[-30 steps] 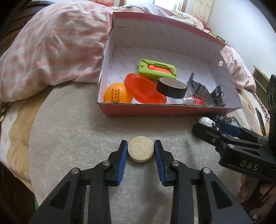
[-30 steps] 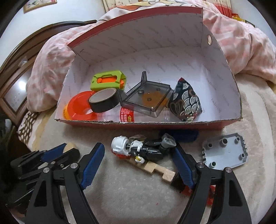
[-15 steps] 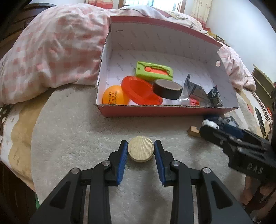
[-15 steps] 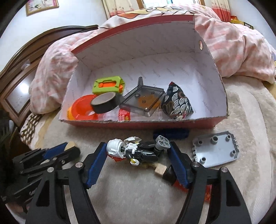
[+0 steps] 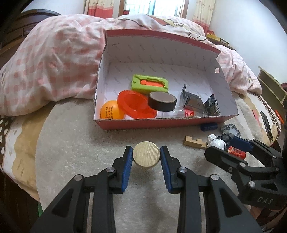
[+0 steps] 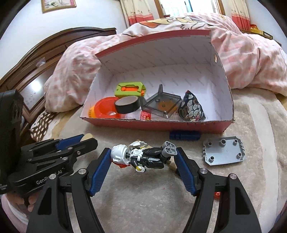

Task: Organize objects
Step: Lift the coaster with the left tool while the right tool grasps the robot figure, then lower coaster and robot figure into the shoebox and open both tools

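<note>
Left gripper (image 5: 146, 157) clamps the wooden disc (image 5: 146, 156); right gripper (image 6: 143, 159) pinches the toy robot figure (image 6: 141, 156) end to end above the bed blanket (image 6: 143, 197). Its jointed limbs may flex, slipping free short of the red box (image 6: 161, 125).

We see a pink checked quilt (image 5: 53, 59) heaped along the far side of the bed (image 5: 71, 143), a dark wooden headboard (image 6: 44, 52) at its left end, and a framed picture (image 6: 58, 5) on the wall above, with curtains (image 5: 204, 10) beyond.
</note>
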